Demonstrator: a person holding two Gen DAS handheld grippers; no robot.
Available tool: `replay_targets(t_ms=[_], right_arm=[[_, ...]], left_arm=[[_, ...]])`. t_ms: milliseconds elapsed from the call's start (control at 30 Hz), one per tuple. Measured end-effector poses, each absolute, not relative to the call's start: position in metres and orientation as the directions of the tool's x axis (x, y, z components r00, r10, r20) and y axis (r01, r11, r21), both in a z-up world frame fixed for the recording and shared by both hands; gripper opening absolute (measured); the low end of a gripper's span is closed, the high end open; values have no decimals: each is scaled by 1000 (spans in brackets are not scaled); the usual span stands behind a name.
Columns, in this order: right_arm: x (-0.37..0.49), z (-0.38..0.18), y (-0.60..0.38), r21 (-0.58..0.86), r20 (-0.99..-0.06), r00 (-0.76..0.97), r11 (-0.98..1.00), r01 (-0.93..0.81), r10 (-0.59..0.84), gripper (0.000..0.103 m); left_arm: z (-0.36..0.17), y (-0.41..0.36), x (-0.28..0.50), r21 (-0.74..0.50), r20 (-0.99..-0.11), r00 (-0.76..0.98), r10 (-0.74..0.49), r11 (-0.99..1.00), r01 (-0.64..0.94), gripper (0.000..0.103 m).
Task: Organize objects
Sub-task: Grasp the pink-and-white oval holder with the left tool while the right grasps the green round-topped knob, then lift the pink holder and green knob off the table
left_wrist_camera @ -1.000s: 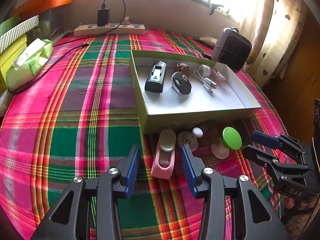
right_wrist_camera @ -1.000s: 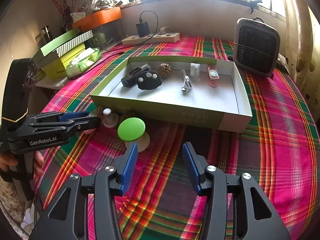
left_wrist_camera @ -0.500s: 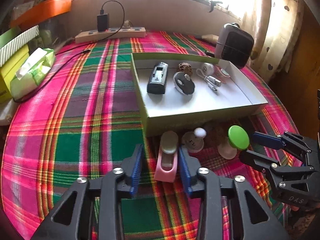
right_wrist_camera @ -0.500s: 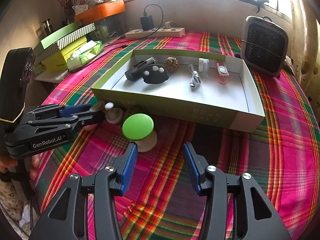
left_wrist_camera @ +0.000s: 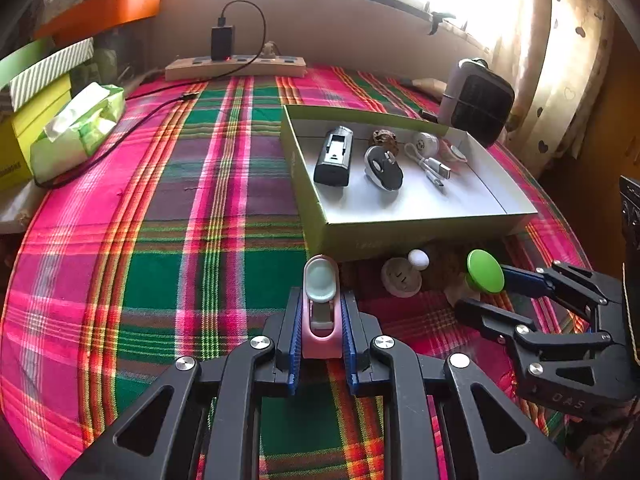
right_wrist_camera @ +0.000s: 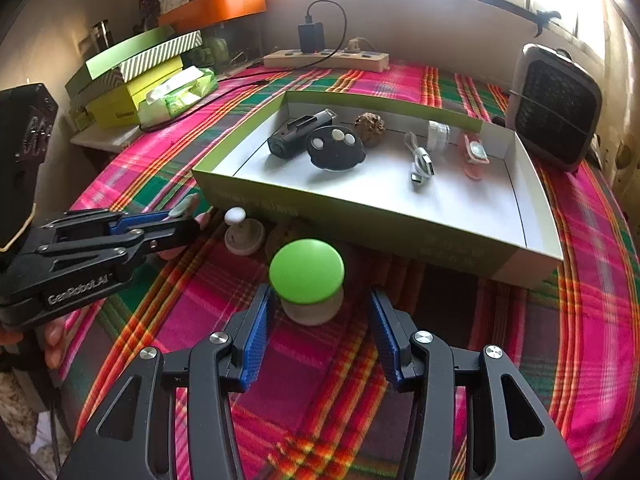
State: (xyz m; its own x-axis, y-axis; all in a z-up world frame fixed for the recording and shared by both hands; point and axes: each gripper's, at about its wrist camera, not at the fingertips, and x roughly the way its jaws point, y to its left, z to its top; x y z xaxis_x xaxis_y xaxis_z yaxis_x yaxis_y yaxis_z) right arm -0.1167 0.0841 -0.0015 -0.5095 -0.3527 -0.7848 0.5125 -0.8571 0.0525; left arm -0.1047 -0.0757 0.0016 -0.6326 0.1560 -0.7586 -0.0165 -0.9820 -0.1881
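Two grippers work over a plaid-covered surface (left_wrist_camera: 168, 216) just in front of a green tray (left_wrist_camera: 404, 232). The left gripper (left_wrist_camera: 322, 334) has just been closing, and its blue fingers (left_wrist_camera: 294, 340) now clamp the sides of a pink holder (left_wrist_camera: 321, 320) that lies on the cloth, its pale green cap (left_wrist_camera: 320, 280) pointing toward the tray wall. The right gripper (right_wrist_camera: 320, 328) stands with its fingers (right_wrist_camera: 256, 336) moderately wide, one on each side of a green-topped mushroom toy (right_wrist_camera: 307, 276) and apart from it; the toy stands upright on its pale base. Between the two toys, near the tray's front wall, sits a small round base with a white knob (right_wrist_camera: 242, 230). Inside the tray lie a black clip case (left_wrist_camera: 334, 158), a black key fob (left_wrist_camera: 384, 166), a brown lump (left_wrist_camera: 385, 140), a white cable (left_wrist_camera: 434, 164) and a pink item (right_wrist_camera: 474, 156) along the far side. A power strip (left_wrist_camera: 236, 68), a tissue pack (left_wrist_camera: 76, 132) and a small heater (left_wrist_camera: 480, 100) stand further off.
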Motion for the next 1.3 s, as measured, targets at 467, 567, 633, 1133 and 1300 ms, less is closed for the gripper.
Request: replay_targets(t_ms=[467,567,633,1133,1300], right_arm=[[-122,-2,85,27,-779,-538,-874,485,-322,35],[-122,-1,87,35,-778,-537,-877,480,-325,35],[-122,-1,86,30,-778,-539,-877,480,-322,35],[-123,-2,87,43,-777,-535,-877,479,-331,35],[-123,-1,87,45,-775,-538,-878,477,-332,34]], left_arm=[[1,-80,-102,-204,-753,-637,163,-979,-10,16],[1,-81,-102,-200,-753,-638,161,-980,-11,16],[1,-80,-102,-201,-753,-638,162,-979,-10,16],[1,-81,-103,-201,-753,-638,160,-980,-9,16],[3,-81,-104,-190,-755,-638,150,-982,-6,16]])
